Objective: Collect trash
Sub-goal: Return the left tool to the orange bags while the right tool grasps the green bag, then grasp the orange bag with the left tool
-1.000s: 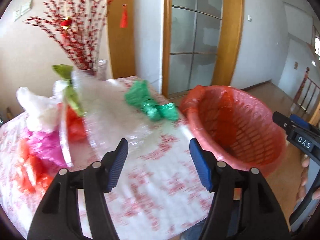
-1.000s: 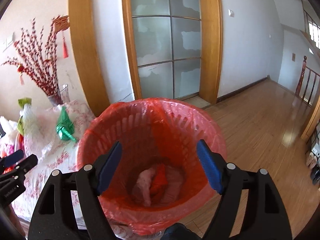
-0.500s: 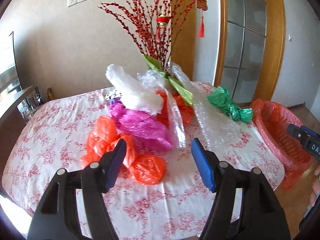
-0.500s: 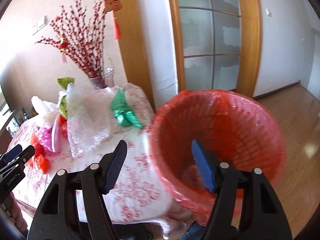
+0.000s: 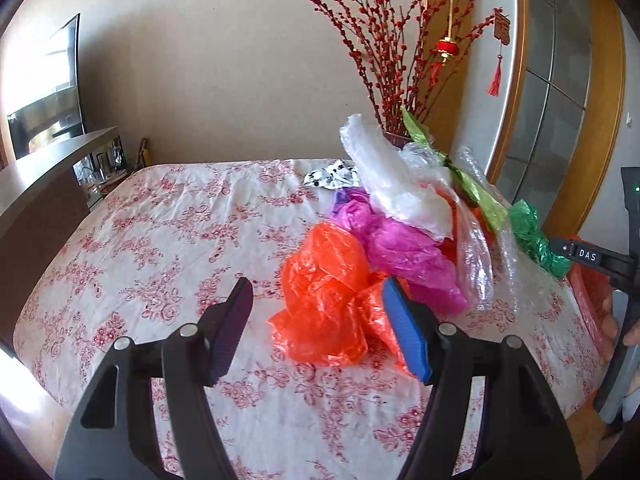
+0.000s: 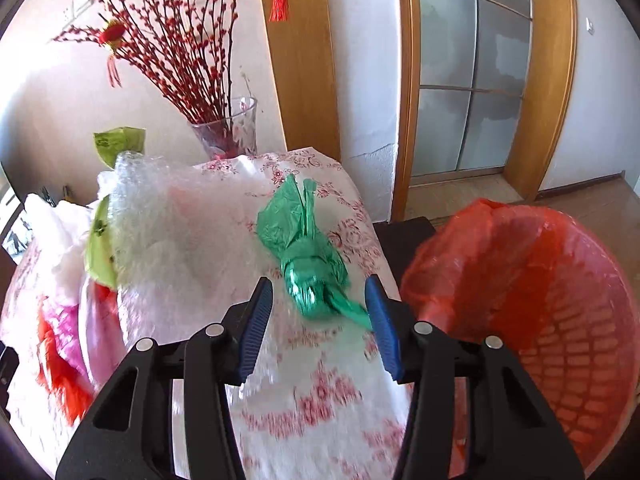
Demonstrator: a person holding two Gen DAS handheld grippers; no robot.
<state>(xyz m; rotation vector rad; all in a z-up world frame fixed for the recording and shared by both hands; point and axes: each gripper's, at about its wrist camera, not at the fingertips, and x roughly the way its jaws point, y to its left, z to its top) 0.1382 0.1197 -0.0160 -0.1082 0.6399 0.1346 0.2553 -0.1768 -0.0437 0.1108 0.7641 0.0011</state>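
The left gripper (image 5: 320, 328) is spread empty before the orange bag (image 5: 324, 296); the right gripper (image 6: 318, 320), likewise agape, apparently frames the green bag (image 6: 308, 264) beside the basket (image 6: 560, 320); crumpled bulk should be pinched.

Bag heap (image 5: 384, 240) blocks table's (image 5: 160, 240) right; left half free; basket (image 6: 552, 320) just beside edge.

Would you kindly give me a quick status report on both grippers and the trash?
Left gripper open, lined up on crumpled orange plastic bag. Right gripper open, over knotted green plastic bag. Red-lined bin beside table, nothing blocking.
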